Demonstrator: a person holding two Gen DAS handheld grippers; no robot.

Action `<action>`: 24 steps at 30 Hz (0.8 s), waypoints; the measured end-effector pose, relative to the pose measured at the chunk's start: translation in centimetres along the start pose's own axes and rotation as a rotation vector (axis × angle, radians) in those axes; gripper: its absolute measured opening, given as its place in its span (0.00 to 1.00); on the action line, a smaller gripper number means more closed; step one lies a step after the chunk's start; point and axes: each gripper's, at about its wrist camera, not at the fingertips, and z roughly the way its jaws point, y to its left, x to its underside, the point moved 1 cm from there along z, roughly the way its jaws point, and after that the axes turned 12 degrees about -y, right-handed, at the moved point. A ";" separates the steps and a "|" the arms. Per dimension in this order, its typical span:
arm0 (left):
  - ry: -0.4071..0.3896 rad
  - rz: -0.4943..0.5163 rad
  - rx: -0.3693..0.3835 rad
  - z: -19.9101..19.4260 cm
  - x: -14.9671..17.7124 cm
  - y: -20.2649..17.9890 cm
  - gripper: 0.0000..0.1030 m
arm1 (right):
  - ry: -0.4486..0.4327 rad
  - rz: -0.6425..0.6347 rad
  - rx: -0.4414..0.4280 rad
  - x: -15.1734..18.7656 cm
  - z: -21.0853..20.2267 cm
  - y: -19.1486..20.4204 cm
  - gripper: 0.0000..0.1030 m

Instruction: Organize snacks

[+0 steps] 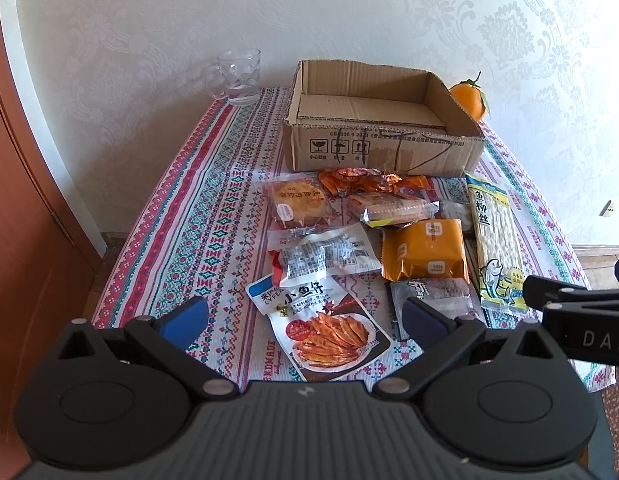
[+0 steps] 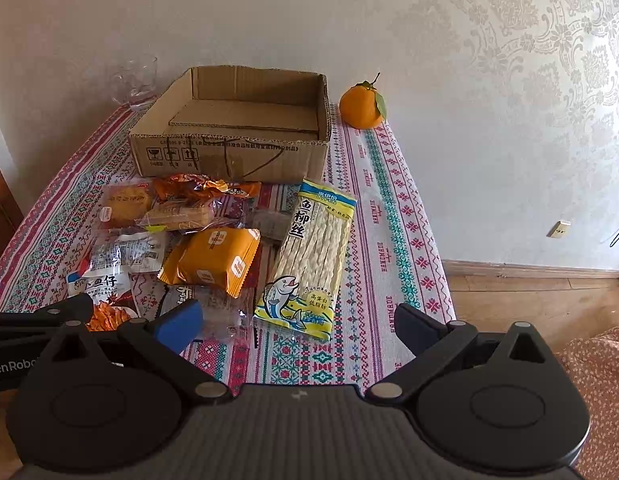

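A shallow open cardboard box (image 1: 383, 148) (image 2: 229, 156) stands empty at the back of the table. Several snack packets lie in front of it: a dried-fish pouch (image 1: 329, 328), a white packet (image 1: 325, 256), a round cake (image 1: 297, 202), an orange packet (image 1: 423, 250) (image 2: 215, 260), and a long yellow fish-strip pack (image 1: 495, 240) (image 2: 309, 256). My left gripper (image 1: 305, 316) is open and empty above the dried-fish pouch. My right gripper (image 2: 297, 320) is open and empty over the near end of the fish-strip pack.
A glass mug (image 1: 239, 76) stands at the back left and an orange fruit (image 2: 363, 106) at the back right, both near the wall. The patterned tablecloth (image 2: 389, 216) ends at the right, with wooden floor (image 2: 529, 300) beyond. A door (image 1: 17, 240) is at left.
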 end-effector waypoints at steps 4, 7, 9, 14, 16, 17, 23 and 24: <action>-0.003 -0.009 -0.002 0.1 -0.1 0.0 0.99 | -0.009 -0.011 0.002 -0.2 0.1 0.0 1.00; -0.004 -0.016 -0.004 0.3 -0.1 0.0 0.99 | -0.011 -0.016 0.000 -0.3 0.3 0.0 1.00; -0.001 -0.016 -0.005 0.4 -0.1 0.1 0.99 | -0.009 -0.016 -0.001 -0.3 0.4 0.0 1.00; -0.003 -0.019 -0.009 0.3 0.1 0.0 0.99 | -0.011 -0.019 -0.001 -0.2 0.4 0.2 1.00; -0.006 -0.018 -0.010 0.2 0.0 0.1 0.99 | -0.011 -0.016 -0.002 -0.2 0.4 0.2 1.00; -0.007 -0.018 -0.011 0.2 0.0 0.1 0.99 | -0.012 -0.017 -0.003 -0.2 0.4 0.2 1.00; -0.008 -0.021 -0.012 0.1 0.1 0.2 0.99 | -0.015 -0.019 -0.004 -0.2 0.4 0.2 1.00; -0.008 -0.021 -0.013 0.2 0.1 0.1 0.99 | -0.016 -0.021 -0.004 -0.2 0.4 0.2 1.00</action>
